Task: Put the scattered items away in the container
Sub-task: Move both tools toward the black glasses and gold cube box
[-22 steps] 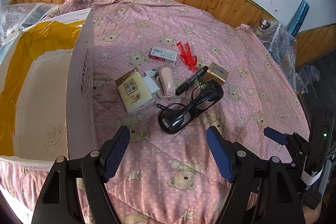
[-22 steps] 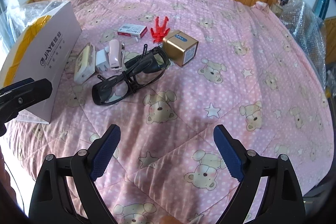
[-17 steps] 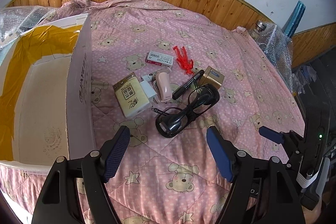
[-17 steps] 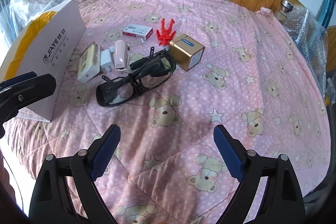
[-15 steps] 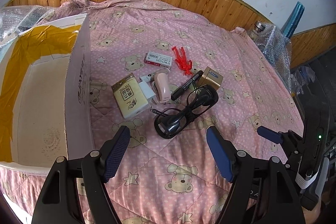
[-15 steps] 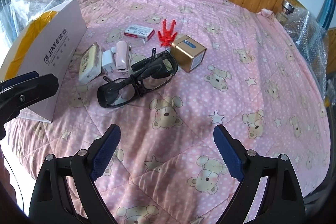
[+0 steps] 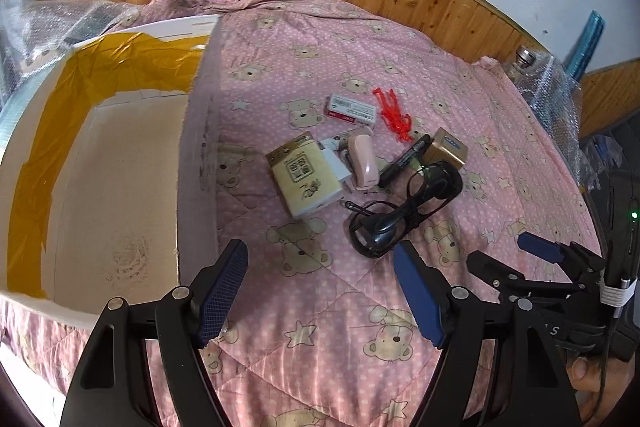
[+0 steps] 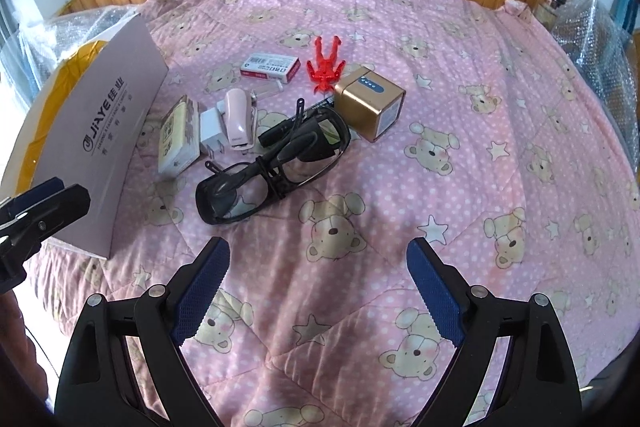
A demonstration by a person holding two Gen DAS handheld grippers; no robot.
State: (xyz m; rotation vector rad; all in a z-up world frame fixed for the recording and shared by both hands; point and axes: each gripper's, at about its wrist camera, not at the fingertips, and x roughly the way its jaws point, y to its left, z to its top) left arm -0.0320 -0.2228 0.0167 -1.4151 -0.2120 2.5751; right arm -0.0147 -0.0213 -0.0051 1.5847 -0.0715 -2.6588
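Both grippers hang over the bed (image 8: 500,75) with nothing in them: the left gripper (image 7: 320,291) has its blue pads spread wide, and so does the right gripper (image 8: 318,287).

The scattered stuff sits in one bunch on the pink teddy-bear quilt, just right of the open white box (image 7: 120,187). That box has yellow tape along its inner walls, and its outer side reads "JiAYE" plus some Chinese characters.

The black glasses (image 8: 272,163) lie nearest the grippers, long axis running diagonally from near-left to far-right in the right wrist view, arms folded. The pink stapler (image 8: 238,119) points roughly toward the camera, with a white charger plug (image 8: 210,131) touching its left side and a cream tissue pack (image 8: 178,135) printed with Chinese text beside that. A black marker (image 7: 404,161) lies angled by the gold speaker cube (image 8: 370,107). Farther back are a red plastic figure (image 8: 324,67) and a small white-and-red carton (image 8: 270,67); its print is too small to read.
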